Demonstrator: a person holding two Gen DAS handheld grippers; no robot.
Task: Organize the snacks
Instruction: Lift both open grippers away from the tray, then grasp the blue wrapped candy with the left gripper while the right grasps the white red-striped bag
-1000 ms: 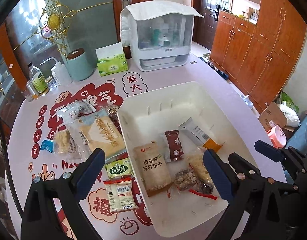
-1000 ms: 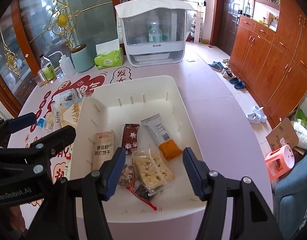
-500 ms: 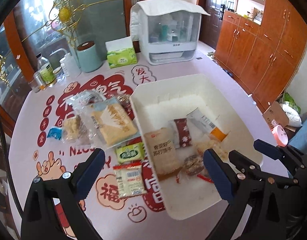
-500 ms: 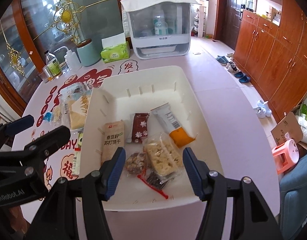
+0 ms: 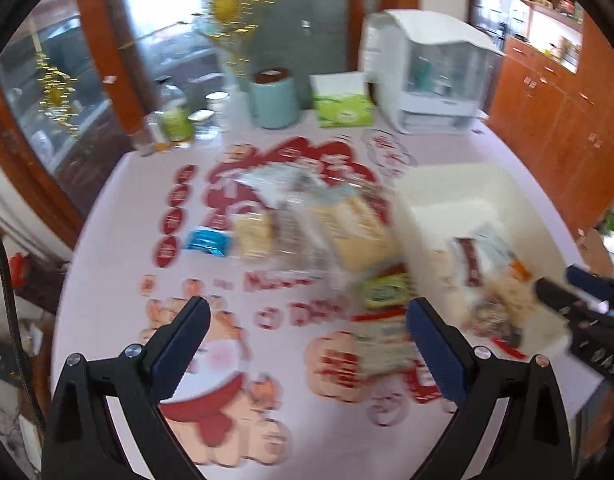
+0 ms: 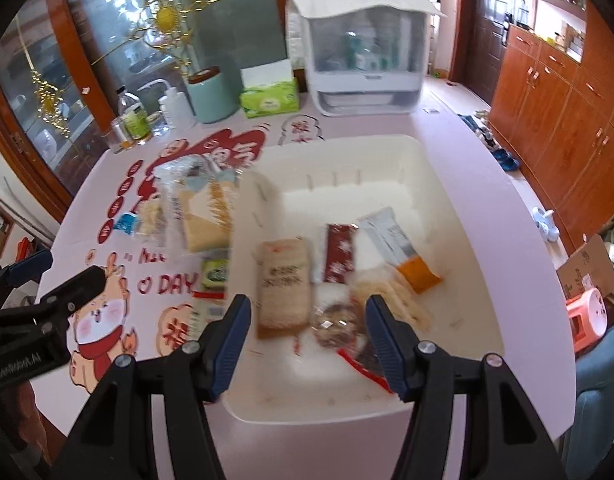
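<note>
On pink table [image 6: 487,208], white bin [image 6: 447,184], wooden cabinets [image 6: 555,92].

One white bin [image 6: 435,184] is seen on the table, with six snack packets counted inside it: a beige cracker pack [image 6: 284,282], a dark red bar [image 6: 339,253], a grey-and-orange sachet [image 6: 399,246] and three clear bags, blurred. Roughly six more packets are counted outside the bin, among them one green one [image 6: 216,271]. One tissue box [image 6: 269,98] is counted.
</note>
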